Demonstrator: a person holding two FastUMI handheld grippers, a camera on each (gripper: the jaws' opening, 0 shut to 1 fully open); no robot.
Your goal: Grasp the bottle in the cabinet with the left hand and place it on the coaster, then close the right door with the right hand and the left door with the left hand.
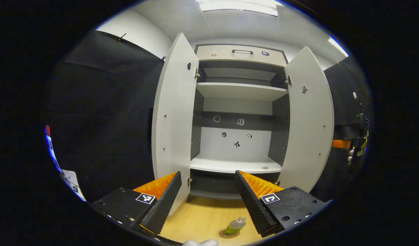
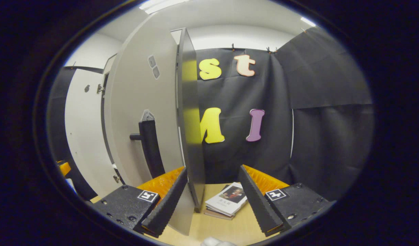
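Note:
The white cabinet (image 1: 238,165) stands with both doors swung wide and its shelves bare. On the wooden table in front of it, a small bottle of green liquid (image 1: 235,226) stands on a round coaster (image 1: 226,235). My left gripper (image 1: 207,177) is open above and behind the bottle, holding nothing. At the far right of the left gripper view a gloved hand holds my right gripper (image 1: 357,147) beside the right door (image 1: 308,123). In the right gripper view, my right gripper (image 2: 213,171) is open, and the right door's free edge (image 2: 192,136) stands between its fingers, close to the left one.
A black handle (image 2: 149,147) sticks out of the right door's outer face. A few books (image 2: 226,203) lie on the table behind that door. The left door (image 1: 173,112) hangs open toward the black cloth wall. A drawer (image 1: 242,52) tops the cabinet.

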